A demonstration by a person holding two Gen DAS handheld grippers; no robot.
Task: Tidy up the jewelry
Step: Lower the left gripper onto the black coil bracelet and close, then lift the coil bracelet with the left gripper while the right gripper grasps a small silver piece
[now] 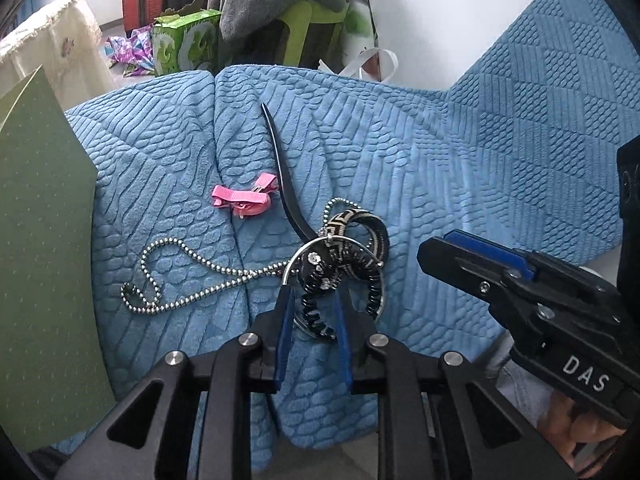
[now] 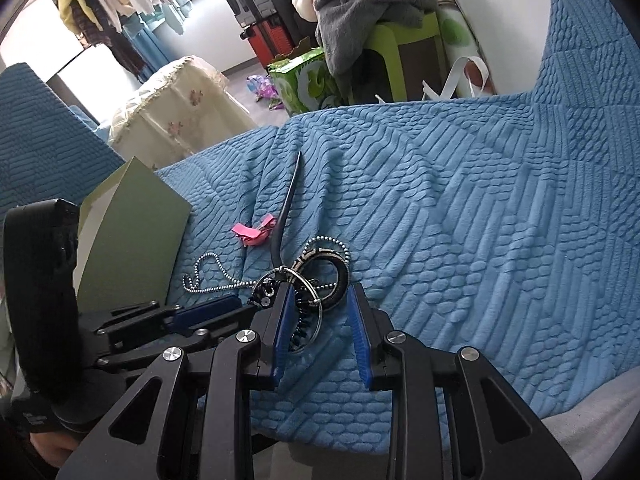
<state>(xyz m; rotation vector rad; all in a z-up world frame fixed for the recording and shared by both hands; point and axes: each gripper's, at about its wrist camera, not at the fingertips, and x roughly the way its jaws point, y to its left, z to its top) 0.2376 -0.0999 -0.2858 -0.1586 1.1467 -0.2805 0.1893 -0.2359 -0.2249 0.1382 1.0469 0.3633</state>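
A tangle of jewelry lies on the blue quilted sofa cover (image 1: pixel 440 168): a black spiral hair tie with rhinestones (image 1: pixel 316 280), a silver ring hoop (image 1: pixel 340 276), a woven black-and-cream bangle (image 1: pixel 360 236), a silver ball chain (image 1: pixel 192 280), a black strap (image 1: pixel 284 184) and a pink hair clip (image 1: pixel 244 198). My left gripper (image 1: pixel 314 300) is part open, its blue pads either side of the spiral tie. My right gripper (image 2: pixel 320 300) is open over the same pile (image 2: pixel 308 280), left pad against the hoop. The right gripper also shows in the left wrist view (image 1: pixel 476 256).
A green card folder (image 1: pixel 44 260) stands at the left of the sofa seat, also in the right wrist view (image 2: pixel 132 236). Beyond the sofa edge are a green box (image 1: pixel 184 44), a green stool with grey clothes (image 1: pixel 288 4) and a cream-covered stand (image 2: pixel 176 104).
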